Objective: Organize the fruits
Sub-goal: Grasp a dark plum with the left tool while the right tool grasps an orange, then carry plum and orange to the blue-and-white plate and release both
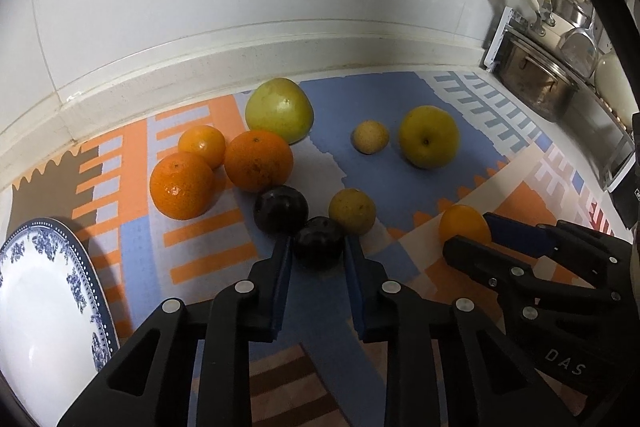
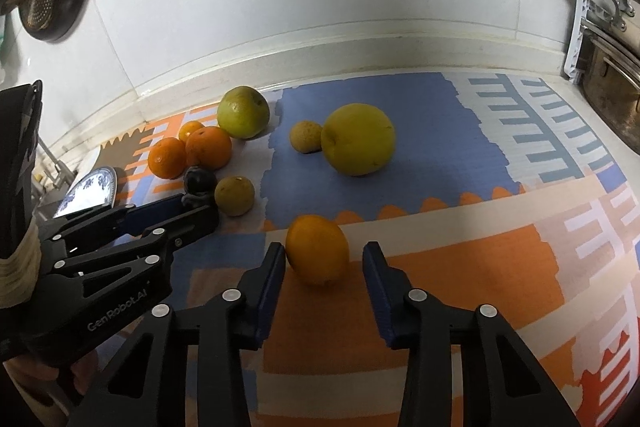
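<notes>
Fingers of left gripper (image 1: 318, 251) straddle a dark plum (image 1: 319, 242); right gripper (image 2: 324, 259) spread around an orange (image 2: 317, 249).

Plate (image 1: 44, 307) cut off by left edge in left wrist view; in right wrist view only sliver visible, lower part behind left claw (image 2: 196, 205). Near plum (image 2: 196, 201) mostly hidden between that claw's fingers. Small orange (image 2: 191, 129) partly behind bigger oranges beside plate. Pot (image 1: 536, 87), far from plate, cropped by frame edge; contents not discernible.
</notes>
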